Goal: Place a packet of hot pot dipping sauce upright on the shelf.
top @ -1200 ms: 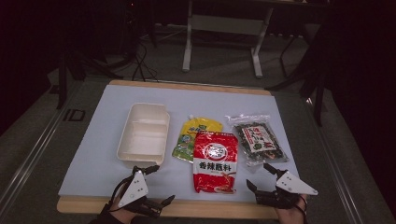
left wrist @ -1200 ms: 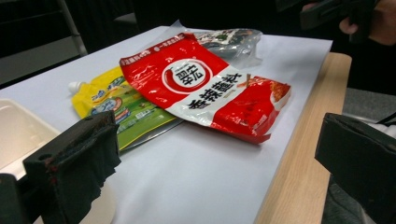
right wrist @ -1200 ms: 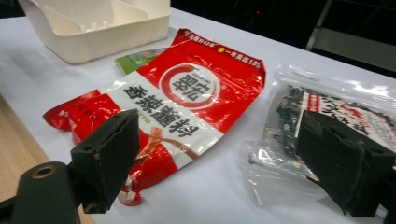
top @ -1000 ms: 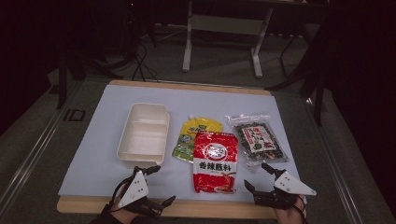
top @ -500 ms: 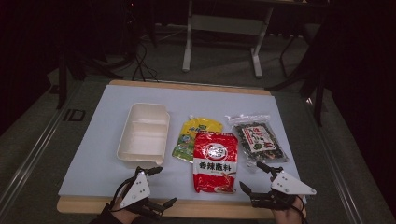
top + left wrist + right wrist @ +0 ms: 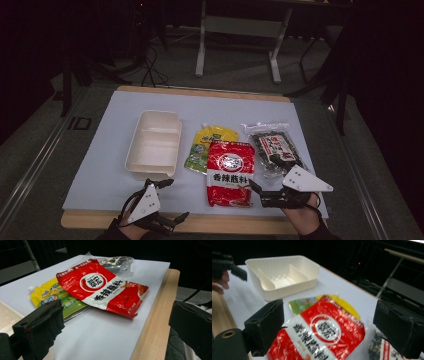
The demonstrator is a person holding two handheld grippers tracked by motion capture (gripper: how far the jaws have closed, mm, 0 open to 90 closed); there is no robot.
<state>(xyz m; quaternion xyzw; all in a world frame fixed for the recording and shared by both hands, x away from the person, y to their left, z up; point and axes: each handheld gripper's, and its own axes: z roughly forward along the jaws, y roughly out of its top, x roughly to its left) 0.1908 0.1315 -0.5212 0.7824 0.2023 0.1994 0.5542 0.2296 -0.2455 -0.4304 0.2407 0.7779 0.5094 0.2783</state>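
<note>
White matte tabletop | glossy red pouch flat | L tongs apart | R tongs apart

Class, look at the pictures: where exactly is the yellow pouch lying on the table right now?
In the high view, the yellow pouch lies mid-table, just right of the white tray, its lower right part tucked under the red packet.

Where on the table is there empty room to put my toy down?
The far strip of the white mat, beyond the tray and packets, is bare. So is the left side, beside the tray. The middle and right are crowded: yellow pouch, red packet and dark snack bag overlap or lie close. Both tongs sit at the near edge.
</note>
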